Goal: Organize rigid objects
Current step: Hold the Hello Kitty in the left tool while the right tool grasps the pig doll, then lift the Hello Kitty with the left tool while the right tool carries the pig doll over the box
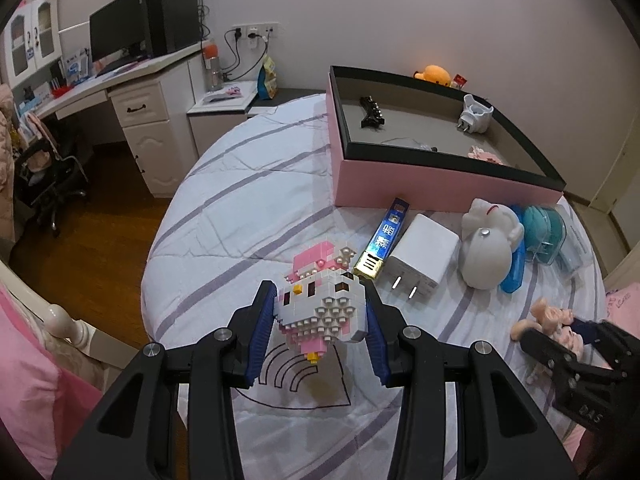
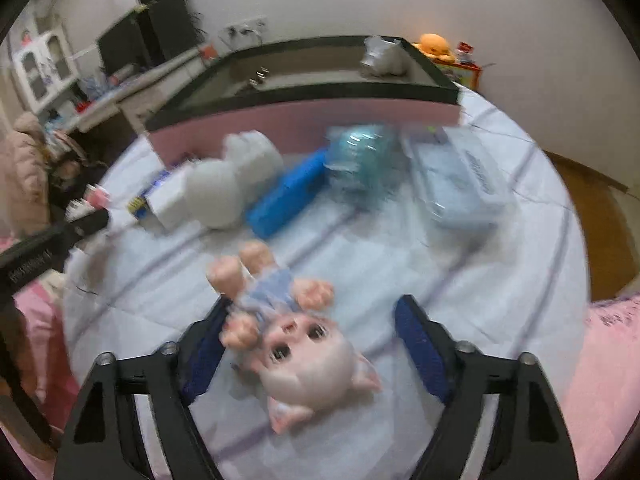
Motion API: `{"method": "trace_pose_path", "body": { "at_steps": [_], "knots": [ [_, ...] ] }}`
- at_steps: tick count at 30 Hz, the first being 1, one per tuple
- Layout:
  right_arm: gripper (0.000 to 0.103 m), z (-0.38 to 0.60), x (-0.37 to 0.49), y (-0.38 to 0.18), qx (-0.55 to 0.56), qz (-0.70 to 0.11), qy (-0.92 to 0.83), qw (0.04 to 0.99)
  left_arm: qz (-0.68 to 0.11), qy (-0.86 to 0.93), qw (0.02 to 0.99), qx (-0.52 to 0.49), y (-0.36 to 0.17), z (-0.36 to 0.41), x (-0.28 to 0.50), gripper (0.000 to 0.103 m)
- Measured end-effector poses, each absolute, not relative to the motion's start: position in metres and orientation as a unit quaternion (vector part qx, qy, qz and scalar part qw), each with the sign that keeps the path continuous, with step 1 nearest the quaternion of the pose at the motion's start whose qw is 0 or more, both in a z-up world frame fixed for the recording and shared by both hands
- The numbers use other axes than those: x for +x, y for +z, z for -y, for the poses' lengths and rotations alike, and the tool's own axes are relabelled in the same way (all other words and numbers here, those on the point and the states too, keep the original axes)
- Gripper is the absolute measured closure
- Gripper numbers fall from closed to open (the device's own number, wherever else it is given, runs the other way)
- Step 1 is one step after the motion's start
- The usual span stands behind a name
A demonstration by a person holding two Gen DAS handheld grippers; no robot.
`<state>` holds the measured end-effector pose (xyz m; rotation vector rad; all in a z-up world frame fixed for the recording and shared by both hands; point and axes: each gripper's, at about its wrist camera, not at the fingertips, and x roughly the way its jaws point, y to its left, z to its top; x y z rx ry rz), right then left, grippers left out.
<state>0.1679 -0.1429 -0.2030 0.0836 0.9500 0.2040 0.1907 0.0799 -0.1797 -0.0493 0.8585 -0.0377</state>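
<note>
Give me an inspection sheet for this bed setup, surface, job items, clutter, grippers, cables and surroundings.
Surface: striped quilt on a bed.
Job's things: pink box open, holding a black clip, a white plug adapter and small items behind its near wall. On the quilt: blue stick, white charger, white figurine, blue case, teal container, clear case, doll.
Clutter: nothing seen.
Grippers: left gripper shut on the block figure; right gripper open, straddling the doll, right pad clear of it.
Cables: plugged into the wall outlets.
Surroundings: desk with monitor, office chair, wood floor.
</note>
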Motion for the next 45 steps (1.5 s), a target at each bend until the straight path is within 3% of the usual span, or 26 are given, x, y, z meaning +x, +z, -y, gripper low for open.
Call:
{"method": "trace_pose_path", "body": {
  "at_steps": [11, 24, 34, 45],
  "knots": [
    [0.058, 0.142, 0.162, -0.191, 0.033, -0.455, 0.087, 0.885, -0.412, -0.021, 0.911, -0.019, -0.175, -0.077, 0.185, 0.061],
    [0.058, 0.163, 0.147, -0.125, 0.044, -0.371, 0.065, 0.925, -0.367, -0.029, 0.929, -0.014, -0.137, -0.070, 0.165, 0.061],
    [0.058, 0.177, 0.103, -0.043, 0.037, -0.248, 0.040, 0.967, -0.269, -0.038, 0.962, -0.005, -0.069, -0.056, 0.129, 0.061],
    [0.058, 0.179, 0.068, -0.006, 0.028, -0.176, 0.037, 0.983, -0.161, -0.027, 0.987, 0.011, -0.005, -0.045, 0.086, 0.061]
  ]
}}
